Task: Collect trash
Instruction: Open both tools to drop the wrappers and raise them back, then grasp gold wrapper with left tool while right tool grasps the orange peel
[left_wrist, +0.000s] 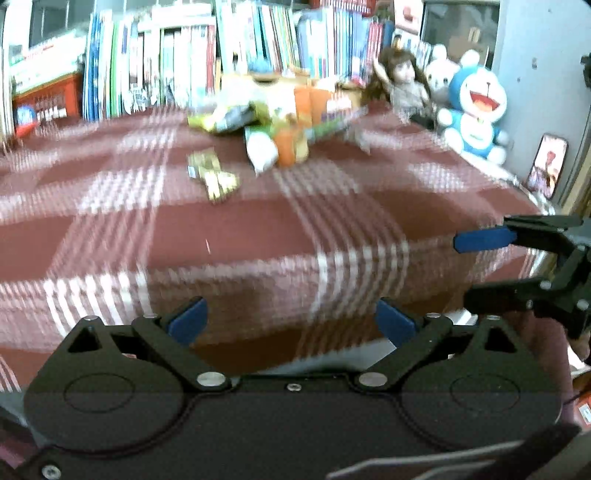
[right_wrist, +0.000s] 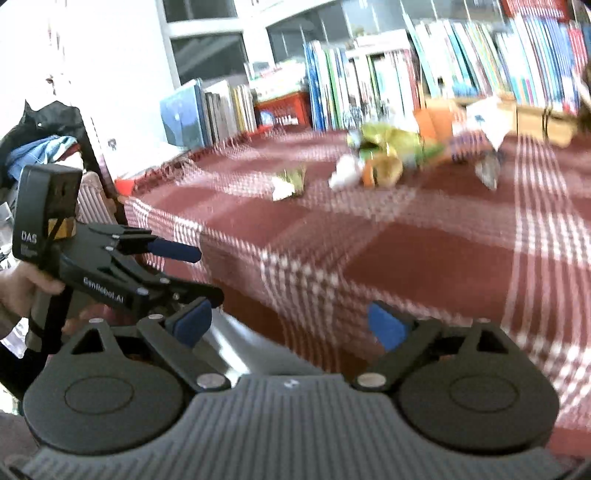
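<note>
A heap of snack wrappers and bags (left_wrist: 273, 122), green, orange and white, lies at the far middle of a table under a red plaid cloth (left_wrist: 184, 236). A gold wrapper (left_wrist: 212, 177) lies apart, nearer to me. In the right wrist view the heap (right_wrist: 391, 155) and the gold wrapper (right_wrist: 290, 182) show blurred. My left gripper (left_wrist: 291, 323) is open and empty, off the table's near edge. My right gripper (right_wrist: 291, 326) is open and empty too. Each gripper shows in the other's view: the right gripper (left_wrist: 476, 269) at the right, the left gripper (right_wrist: 199, 277) at the left, held by a hand (right_wrist: 22, 291).
Rows of books (left_wrist: 184, 62) line the back of the table. A doll (left_wrist: 402, 81) and plush toys (left_wrist: 476, 110) sit at the back right, a small picture card (left_wrist: 546, 166) beside them. A red crate (right_wrist: 284, 107) stands among books. A cardboard box (right_wrist: 539, 118) sits behind the heap.
</note>
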